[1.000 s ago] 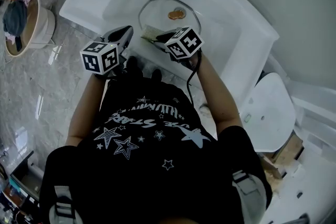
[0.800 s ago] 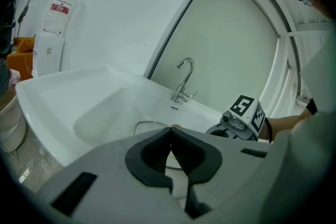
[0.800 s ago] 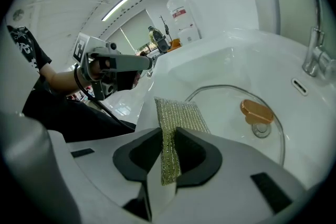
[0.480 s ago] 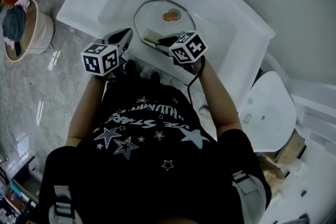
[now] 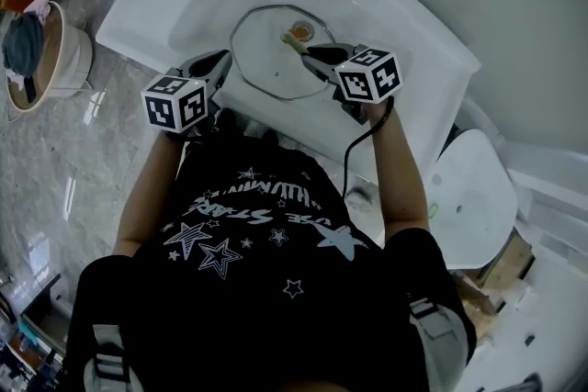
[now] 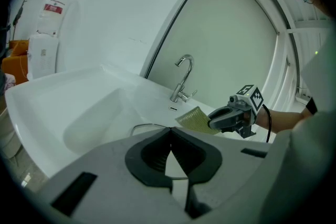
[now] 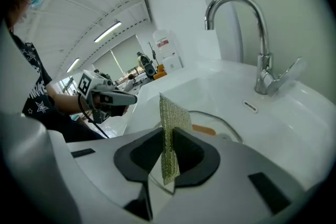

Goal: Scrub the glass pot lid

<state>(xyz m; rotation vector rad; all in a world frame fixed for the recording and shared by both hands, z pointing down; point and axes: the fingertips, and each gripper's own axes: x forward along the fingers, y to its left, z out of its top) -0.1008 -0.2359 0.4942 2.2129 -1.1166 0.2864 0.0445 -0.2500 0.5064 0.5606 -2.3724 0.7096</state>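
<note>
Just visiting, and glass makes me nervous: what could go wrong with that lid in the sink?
The glass lid lies loose in the sink. The left gripper, jaws together at its rim, shows no clear hold, so scrubbing might slide or tip it. The right gripper pinches a thin scrub pad that sticks out beyond the jaws; pressed hard, it may fold or slip out.

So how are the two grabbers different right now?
The right gripper pinches a scrubbing cloth; the left gripper is shut on nothing. The right gripper reaches over the glass pot lid; the left gripper sits at its near edge. Both have their jaws closed.
</note>
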